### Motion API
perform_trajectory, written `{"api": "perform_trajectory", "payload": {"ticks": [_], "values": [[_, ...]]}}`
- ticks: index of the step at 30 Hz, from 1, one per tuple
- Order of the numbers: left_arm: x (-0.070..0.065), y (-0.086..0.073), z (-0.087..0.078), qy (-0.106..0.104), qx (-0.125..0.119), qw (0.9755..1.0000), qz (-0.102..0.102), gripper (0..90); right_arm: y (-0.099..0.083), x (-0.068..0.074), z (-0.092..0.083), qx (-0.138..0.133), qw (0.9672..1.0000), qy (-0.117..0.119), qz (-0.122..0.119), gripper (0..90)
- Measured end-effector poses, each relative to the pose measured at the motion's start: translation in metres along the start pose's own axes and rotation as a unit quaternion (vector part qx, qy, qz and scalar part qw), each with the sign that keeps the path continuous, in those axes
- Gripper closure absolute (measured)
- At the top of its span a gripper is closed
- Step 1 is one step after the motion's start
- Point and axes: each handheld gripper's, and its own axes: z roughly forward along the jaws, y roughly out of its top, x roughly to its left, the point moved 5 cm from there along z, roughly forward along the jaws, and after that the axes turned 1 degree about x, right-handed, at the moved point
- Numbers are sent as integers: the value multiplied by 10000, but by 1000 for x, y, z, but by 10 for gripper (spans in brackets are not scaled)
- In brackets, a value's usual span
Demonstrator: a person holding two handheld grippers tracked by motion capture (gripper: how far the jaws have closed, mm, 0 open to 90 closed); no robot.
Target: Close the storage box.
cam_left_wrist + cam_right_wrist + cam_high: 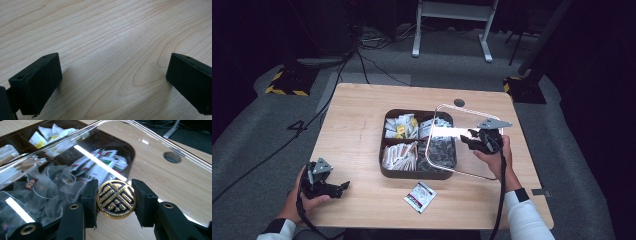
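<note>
A dark brown box with four compartments of tea bags and sachets stands mid-table. A clear lid hangs tilted over its right half and the table beyond. My right gripper holds the lid by its round gold-and-black knob. In the right gripper view the two pads press on the knob's sides, and the right gripper is shut on it. Through the lid I see mesh tea bags. My left gripper rests at the table's front left. It stands open over bare wood.
A white-and-red sachet lies on the table in front of the box. A round cable hole sits near the table's far edge, behind the lid. Cables and a desk frame are on the floor beyond.
</note>
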Motion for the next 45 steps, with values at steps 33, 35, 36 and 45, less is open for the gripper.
{"api": "perform_trajectory", "payload": {"ticks": [33, 35, 36, 45], "values": [[0, 0, 0, -2, 4, 10000, 5, 5, 38, 84, 90, 351, 9964, 611, -469, 591], [0, 0, 0, -5, 7, 10000, -2, 5, 41, 84, 92, 349, 9964, 621, -456, 592], [0, 0, 0, -1, 5, 10000, 6, 5, 42, 84, 94, 335, 9964, 630, -459, 592], [0, 0, 0, 0, 2, 10000, 3, 5, 49, 91, 106, 373, 9954, 700, -546, 592]]}}
